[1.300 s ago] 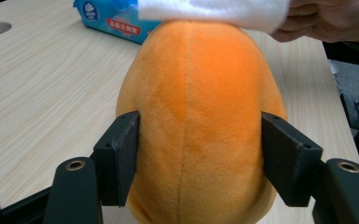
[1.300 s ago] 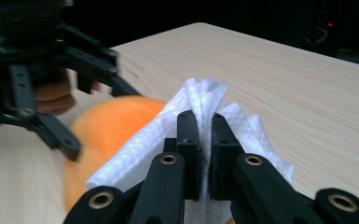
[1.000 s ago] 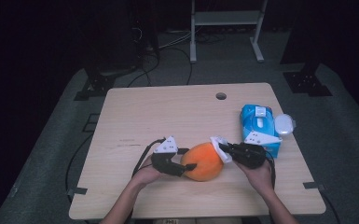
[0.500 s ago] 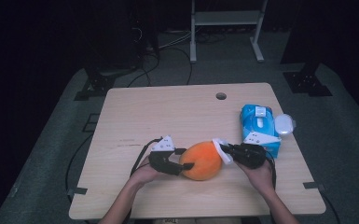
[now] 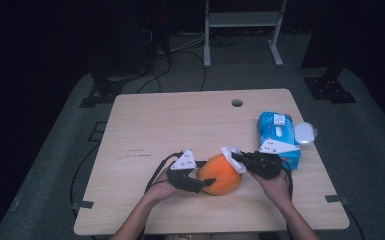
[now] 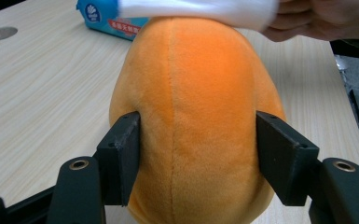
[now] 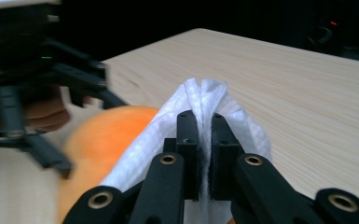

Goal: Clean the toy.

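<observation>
An orange plush toy (image 5: 221, 175) lies on the wooden table (image 5: 180, 120) near its front edge. My left gripper (image 5: 205, 182) is shut on the toy's left end. In the left gripper view the pads (image 6: 121, 154) press into both sides of the plush toy (image 6: 196, 102), and the jaws have just closed a little further on it. My right gripper (image 5: 237, 159) is shut on a white wipe (image 5: 231, 155) and holds it against the toy's top right side. The right gripper view shows the wipe (image 7: 205, 95) pinched between the shut right gripper (image 7: 205, 126), draped over the plush toy (image 7: 102, 135).
A blue pack of wipes (image 5: 277, 135) lies at the right of the table, just behind my right hand, with a small white object (image 5: 305, 133) beside it. A round cable hole (image 5: 237, 103) sits near the far edge. Stands and cables are on the floor beyond.
The plush toy and both grippers have stayed almost in place; the wipe has shifted slightly over the toy's top.
</observation>
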Demonstrator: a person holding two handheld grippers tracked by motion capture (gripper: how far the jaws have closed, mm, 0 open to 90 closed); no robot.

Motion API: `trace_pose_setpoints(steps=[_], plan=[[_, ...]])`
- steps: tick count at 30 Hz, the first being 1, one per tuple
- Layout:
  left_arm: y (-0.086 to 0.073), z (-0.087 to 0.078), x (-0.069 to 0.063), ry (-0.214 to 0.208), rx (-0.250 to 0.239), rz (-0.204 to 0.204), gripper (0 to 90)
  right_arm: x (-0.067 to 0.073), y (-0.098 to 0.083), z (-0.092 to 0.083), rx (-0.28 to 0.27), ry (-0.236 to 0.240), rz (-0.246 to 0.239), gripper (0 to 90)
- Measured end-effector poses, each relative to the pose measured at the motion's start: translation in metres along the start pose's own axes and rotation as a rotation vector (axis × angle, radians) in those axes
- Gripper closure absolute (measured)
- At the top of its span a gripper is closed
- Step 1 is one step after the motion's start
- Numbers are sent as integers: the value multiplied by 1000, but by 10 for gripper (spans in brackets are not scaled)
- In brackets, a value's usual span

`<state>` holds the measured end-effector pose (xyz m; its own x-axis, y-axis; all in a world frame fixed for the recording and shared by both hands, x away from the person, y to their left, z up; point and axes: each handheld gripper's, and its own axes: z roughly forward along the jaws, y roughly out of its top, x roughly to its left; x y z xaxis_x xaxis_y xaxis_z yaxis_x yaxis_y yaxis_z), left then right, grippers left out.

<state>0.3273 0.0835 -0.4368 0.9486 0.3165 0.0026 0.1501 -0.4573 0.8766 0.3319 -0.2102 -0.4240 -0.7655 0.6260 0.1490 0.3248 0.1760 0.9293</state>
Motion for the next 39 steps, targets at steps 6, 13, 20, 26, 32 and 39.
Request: trace_pose_setpoints(steps=[6, 13, 20, 26, 32, 39], plan=[[5, 3, -4, 5, -5, 6, 345, -1, -1, -5, 5, -8, 28, 842], [14, 9, -20, 10, 16, 87, 342, 27, 12, 2, 18, 39, -86, 841], [8, 6, -11, -5, 6, 39, 344, -9, -1, -6, 51, -37, 4, 841], [8, 8, -10, -4, 1, 17, 315, -3, -3, -10, 40, -20, 20, 842], [12, 13, -17, 23, 8, 33, 315, 27, 7, 0, 26, 50, -42, 842], [10, 12, -15, 16, -13, 16, 318, 25, 8, 1, 35, 51, -55, 843]])
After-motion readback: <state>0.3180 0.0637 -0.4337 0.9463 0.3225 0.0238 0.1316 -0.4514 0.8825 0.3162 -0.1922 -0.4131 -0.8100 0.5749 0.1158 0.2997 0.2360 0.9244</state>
